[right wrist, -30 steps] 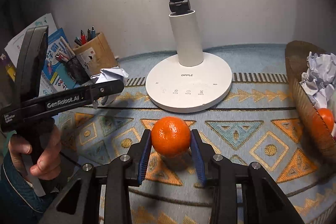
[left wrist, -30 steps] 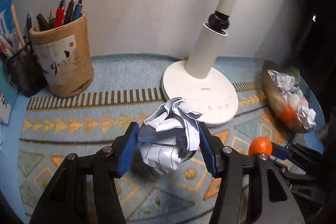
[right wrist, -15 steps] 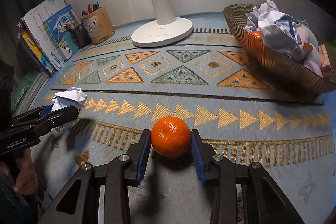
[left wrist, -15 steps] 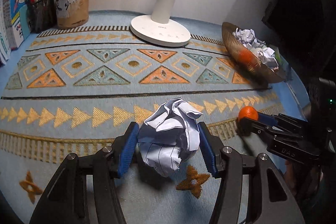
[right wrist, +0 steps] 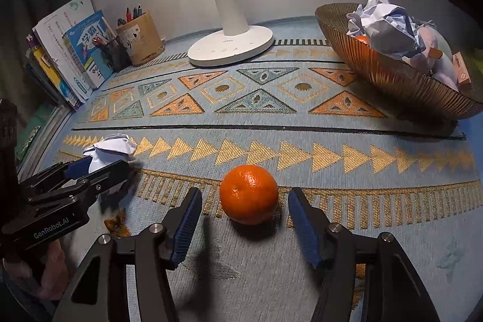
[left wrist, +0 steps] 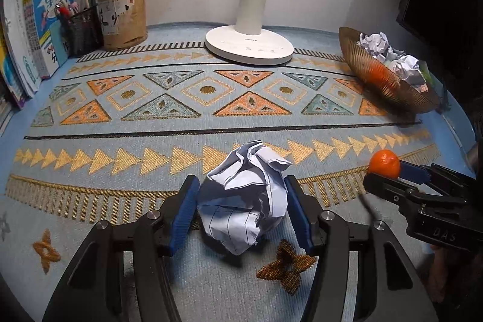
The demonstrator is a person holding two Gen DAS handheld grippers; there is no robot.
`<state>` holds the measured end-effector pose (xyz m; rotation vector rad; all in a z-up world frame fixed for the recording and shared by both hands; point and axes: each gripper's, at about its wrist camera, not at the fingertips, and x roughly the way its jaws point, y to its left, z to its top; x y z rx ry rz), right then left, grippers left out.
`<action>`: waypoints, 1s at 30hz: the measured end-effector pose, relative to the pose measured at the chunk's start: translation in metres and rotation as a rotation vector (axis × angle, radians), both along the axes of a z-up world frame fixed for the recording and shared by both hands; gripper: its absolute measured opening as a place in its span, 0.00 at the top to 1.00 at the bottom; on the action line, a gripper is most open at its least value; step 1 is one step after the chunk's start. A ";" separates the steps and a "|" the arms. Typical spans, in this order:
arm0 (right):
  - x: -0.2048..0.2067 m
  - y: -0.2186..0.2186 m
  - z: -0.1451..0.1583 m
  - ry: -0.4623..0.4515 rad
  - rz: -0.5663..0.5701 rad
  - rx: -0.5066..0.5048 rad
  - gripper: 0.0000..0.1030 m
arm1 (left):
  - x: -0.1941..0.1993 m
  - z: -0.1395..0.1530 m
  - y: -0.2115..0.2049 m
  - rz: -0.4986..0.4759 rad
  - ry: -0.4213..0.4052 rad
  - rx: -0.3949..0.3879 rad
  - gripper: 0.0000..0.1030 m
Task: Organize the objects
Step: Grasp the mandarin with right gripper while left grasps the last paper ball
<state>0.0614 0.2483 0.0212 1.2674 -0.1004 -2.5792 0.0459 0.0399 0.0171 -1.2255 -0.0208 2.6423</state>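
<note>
Paper ball and orange sit low on a patterned mat, one tool at each.

Left gripper (left wrist: 241,210) sits narrow round the paper ball (left wrist: 244,198), pads touching or nearly so, can't tell if gripped. Right gripper (right wrist: 241,225) is wide, pads clear of the orange (right wrist: 248,194), prob. set down. Bowl (right wrist: 392,74), upper right, looks full; mid-mat is bare, w/ room to move.

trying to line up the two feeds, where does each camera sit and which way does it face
Left wrist: rides the left gripper, facing the back wall; its fingers flank the crumpled paper.
Right wrist: rides the right gripper, facing likewise; its open fingers straddle the orange, and the person's left hand shows.
Shared: lamp, bowl, patterned mat, each other's gripper.
</note>
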 end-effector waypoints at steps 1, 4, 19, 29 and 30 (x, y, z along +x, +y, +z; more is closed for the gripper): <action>-0.001 -0.003 -0.001 0.005 -0.004 0.023 0.44 | 0.000 0.000 0.001 0.003 0.004 -0.011 0.47; 0.000 -0.010 -0.003 0.022 -0.019 0.085 0.44 | 0.001 0.000 0.002 0.004 0.017 -0.024 0.47; 0.007 -0.001 0.001 0.071 -0.056 0.065 0.40 | -0.003 -0.004 0.002 0.047 -0.005 -0.061 0.42; 0.006 -0.003 0.001 0.070 -0.052 0.061 0.50 | -0.005 -0.006 0.004 0.047 -0.019 -0.085 0.42; 0.006 -0.003 0.000 0.069 -0.052 0.062 0.53 | -0.005 -0.006 0.004 0.047 -0.019 -0.086 0.42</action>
